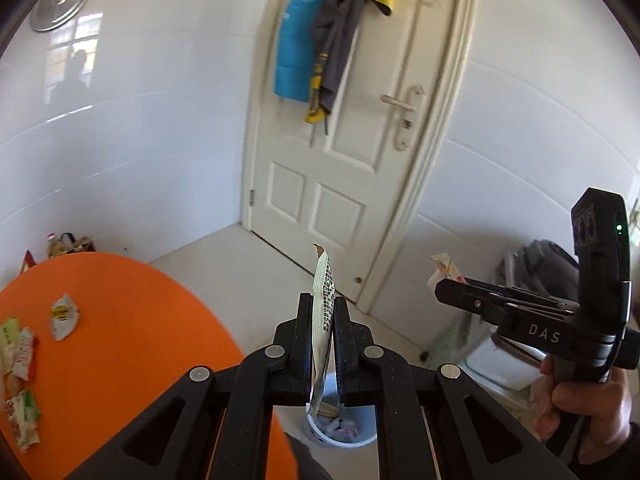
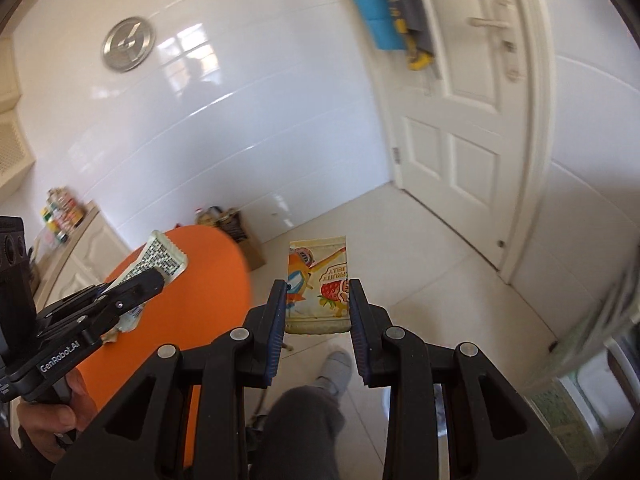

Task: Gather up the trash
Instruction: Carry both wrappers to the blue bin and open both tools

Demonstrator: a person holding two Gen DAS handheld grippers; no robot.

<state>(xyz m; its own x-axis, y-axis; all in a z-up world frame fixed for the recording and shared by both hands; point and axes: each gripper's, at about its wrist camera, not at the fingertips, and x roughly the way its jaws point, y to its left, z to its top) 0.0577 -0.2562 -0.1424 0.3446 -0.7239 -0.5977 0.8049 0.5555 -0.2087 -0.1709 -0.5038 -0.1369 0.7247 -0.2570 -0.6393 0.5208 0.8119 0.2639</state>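
Note:
My left gripper (image 1: 322, 304) is shut on a thin black-and-white printed wrapper (image 1: 325, 292) that stands edge-on between its pads, above a pale blue bin (image 1: 340, 428) holding crumpled trash on the floor. In the right wrist view that gripper (image 2: 156, 274) shows at the left with the same wrapper (image 2: 162, 258) over the orange table (image 2: 192, 292). My right gripper (image 2: 318, 292) is shut on a flat snack packet (image 2: 318, 284) with a strawberry print, held by its side edges. It appears at the right of the left wrist view (image 1: 438, 282), packet (image 1: 444, 266) sticking up.
Several more wrappers (image 1: 62, 316) lie on the orange table (image 1: 128, 320) at the left. A white door (image 1: 348, 160) with hanging clothes stands ahead. A person's leg and slipper (image 2: 334, 368) are below my right gripper. Bags and a white container (image 1: 500, 364) sit at the right wall.

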